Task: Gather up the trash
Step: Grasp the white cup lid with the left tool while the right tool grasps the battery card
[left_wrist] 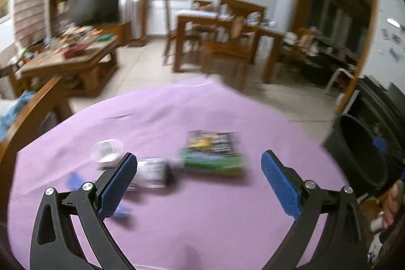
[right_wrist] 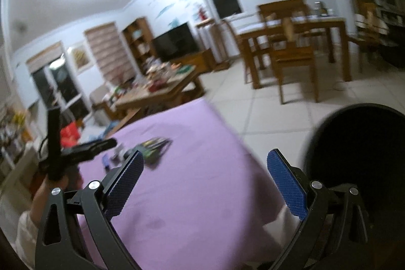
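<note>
We see the trash lying near the middle of the purple-covered counter (left_wrist: 202,219): a green printed packet (left_wrist: 212,152), just left of it a blurred clear wrapper (left_wrist: 152,172), and farther left a small white cup (left_wrist: 106,151). Small blue scraps (left_wrist: 73,180) lie at the near left. Our left claw (left_wrist: 200,184) hovers above them, tilted down, fingers wide apart and empty. Our right claw (right_wrist: 205,184) hangs over the counter's right edge, likewise spread and empty. A black bin (right_wrist: 359,163) stands just right of the counter on the floor. A hand (right_wrist: 54,181) grips the left tool's handle.
</note>
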Demonstrator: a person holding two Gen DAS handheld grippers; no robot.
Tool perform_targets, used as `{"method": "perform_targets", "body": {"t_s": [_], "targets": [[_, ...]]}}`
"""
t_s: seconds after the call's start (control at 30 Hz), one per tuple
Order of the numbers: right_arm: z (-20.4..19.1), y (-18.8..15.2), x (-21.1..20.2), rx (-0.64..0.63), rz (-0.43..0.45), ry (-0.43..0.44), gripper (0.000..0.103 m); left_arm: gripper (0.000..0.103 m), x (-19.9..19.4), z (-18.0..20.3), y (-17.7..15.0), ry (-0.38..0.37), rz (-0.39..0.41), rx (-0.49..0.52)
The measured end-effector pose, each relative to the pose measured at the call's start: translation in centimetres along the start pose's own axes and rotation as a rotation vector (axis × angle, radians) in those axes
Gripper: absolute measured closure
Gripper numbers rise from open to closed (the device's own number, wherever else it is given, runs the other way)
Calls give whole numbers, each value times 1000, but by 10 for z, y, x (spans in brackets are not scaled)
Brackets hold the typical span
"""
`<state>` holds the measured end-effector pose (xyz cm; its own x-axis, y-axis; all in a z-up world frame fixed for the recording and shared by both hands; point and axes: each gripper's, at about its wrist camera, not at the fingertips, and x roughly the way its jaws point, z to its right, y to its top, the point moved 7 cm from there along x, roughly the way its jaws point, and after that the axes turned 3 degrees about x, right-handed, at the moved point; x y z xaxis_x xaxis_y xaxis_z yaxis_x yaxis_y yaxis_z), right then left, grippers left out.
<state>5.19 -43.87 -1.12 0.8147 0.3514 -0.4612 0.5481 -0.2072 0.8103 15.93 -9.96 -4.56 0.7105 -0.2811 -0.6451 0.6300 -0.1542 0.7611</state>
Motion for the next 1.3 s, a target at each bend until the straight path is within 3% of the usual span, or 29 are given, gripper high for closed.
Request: {"method": "perform_targets", "body": {"t_s": [0.13, 0.27, 0.3, 0.37, 0.43, 0.6, 0.87, 1.1, 1.17, 1.3], "targets": [[-56, -3, 48, -81, -83, 49, 10, 6, 21, -61, -3, 70, -76, -46], [-101, -8, 93, -157, -164, 75, 12, 11, 45, -83, -7, 103, -157, -13], [-110, -9, 105, -178, -184, 79, 12, 21, 49, -86, -8, 102, -173, -8], [-118, -19, 123, -212, -225, 89, 14, 29, 52, -94, -8, 83, -185, -24], [-127, -25, 141, -243, -265, 97, 16, 45, 58, -101, -8, 83, -206, -19], [-140, -34, 185, -263, -361, 103, 17, 67, 60, -109, -9, 99, -188, -20], [-125, -29, 244, 17, -488, 155, 17, 68, 50, -118, -8, 48, -145, -86], [-143, -20, 271, -59, -503, 31, 19, 68, 32, -130, -4, 45, -88, -133], [-150, -21, 279, -129, -494, -40, 26, 68, 29, -131, -4, 47, -81, -134], [-164, -28, 291, -221, -481, -100, 32, 68, 25, -130, -2, 51, -68, -132]]}}
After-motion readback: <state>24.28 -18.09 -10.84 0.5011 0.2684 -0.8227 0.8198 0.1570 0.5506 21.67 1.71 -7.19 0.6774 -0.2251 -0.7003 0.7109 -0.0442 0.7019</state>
